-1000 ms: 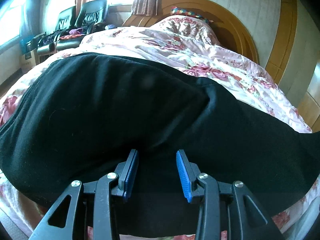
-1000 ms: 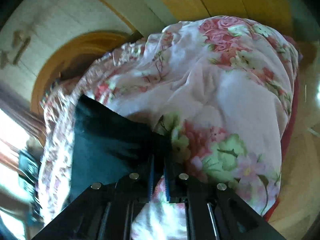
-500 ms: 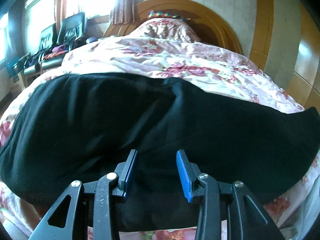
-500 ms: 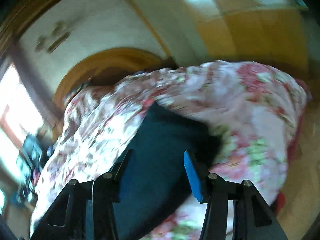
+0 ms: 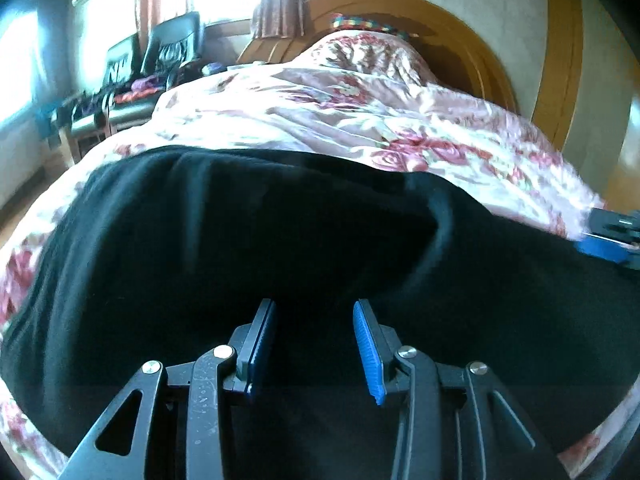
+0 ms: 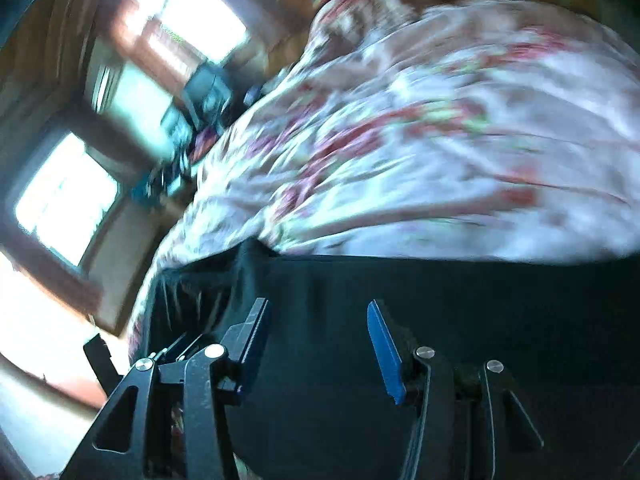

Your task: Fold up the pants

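While blur smears the quilt (image 6: 440, 128), both tools, left (image 5: 314, 344) and right (image 6: 316, 346), gape over black pants (image 5: 240, 240).

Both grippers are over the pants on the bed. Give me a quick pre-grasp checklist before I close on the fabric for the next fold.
1. Left gripper open: ok, its jaws stand apart over the black pants.
2. Right gripper open: ok, jaws apart above the pants.
3. Fabric between the left fingers: cannot tell, cloth shows behind the gap but contact is unclear.
4. Pants lying flat: not ok, a raised crease runs across the middle.
5. Pants supported: ok, they rest on the floral quilt.
6. Right wrist view sharp enough to pick an edge: not ok, it is motion blurred.
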A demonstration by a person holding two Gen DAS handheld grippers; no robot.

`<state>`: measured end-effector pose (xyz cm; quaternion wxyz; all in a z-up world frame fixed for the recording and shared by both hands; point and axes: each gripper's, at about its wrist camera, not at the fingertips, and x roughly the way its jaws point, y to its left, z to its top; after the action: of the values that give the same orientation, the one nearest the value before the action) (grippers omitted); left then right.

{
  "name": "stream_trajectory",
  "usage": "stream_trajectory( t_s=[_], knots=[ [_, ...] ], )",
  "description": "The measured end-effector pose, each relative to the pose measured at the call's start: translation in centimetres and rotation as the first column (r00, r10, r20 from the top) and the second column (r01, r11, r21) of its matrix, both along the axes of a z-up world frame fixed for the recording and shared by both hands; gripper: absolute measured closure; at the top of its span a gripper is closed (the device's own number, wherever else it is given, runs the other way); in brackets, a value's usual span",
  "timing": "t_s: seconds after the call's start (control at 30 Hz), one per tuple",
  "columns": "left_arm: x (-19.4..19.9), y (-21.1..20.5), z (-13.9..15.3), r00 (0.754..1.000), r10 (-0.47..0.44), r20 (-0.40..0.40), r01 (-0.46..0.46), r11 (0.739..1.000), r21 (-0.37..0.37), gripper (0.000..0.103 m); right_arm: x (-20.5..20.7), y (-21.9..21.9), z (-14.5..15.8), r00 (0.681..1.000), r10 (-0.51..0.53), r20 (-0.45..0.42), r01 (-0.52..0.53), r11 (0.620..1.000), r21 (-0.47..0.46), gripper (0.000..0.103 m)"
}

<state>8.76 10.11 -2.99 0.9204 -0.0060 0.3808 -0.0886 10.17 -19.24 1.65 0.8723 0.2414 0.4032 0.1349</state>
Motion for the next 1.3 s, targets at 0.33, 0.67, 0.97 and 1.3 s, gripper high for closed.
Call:
stream_trajectory(
  t_s=[0.33,0.67,0.97,1.3],
  knots=[
    [-0.2,1.1,0.0,1.0,0.011,-0.012,-0.012,0.998,-0.069,0.063,10.0,7.6,-2.6,0.994,0.088,-0.071,-0.091,0.995,-0.042,0.044],
    [0.5,1.7,-0.4,0.999,0.023,-0.034,-0.027,0.992,-0.126,0.063,12.1,9.6,-3.2,0.997,0.07,-0.043,-0.078,0.975,-0.208,0.097],
    [0.6,2.4,-0.4,0.999,0.029,-0.039,-0.036,0.983,-0.18,0.063,13.3,9.5,-5.7,0.993,0.026,-0.116,-0.056,0.962,-0.268,0.089],
    [1.7,6.6,0.7,0.983,0.181,0.024,-0.169,0.952,-0.255,0.063,2.9,6.8,-2.2,0.996,0.045,0.081,-0.031,0.985,-0.169,0.064]
  ],
)
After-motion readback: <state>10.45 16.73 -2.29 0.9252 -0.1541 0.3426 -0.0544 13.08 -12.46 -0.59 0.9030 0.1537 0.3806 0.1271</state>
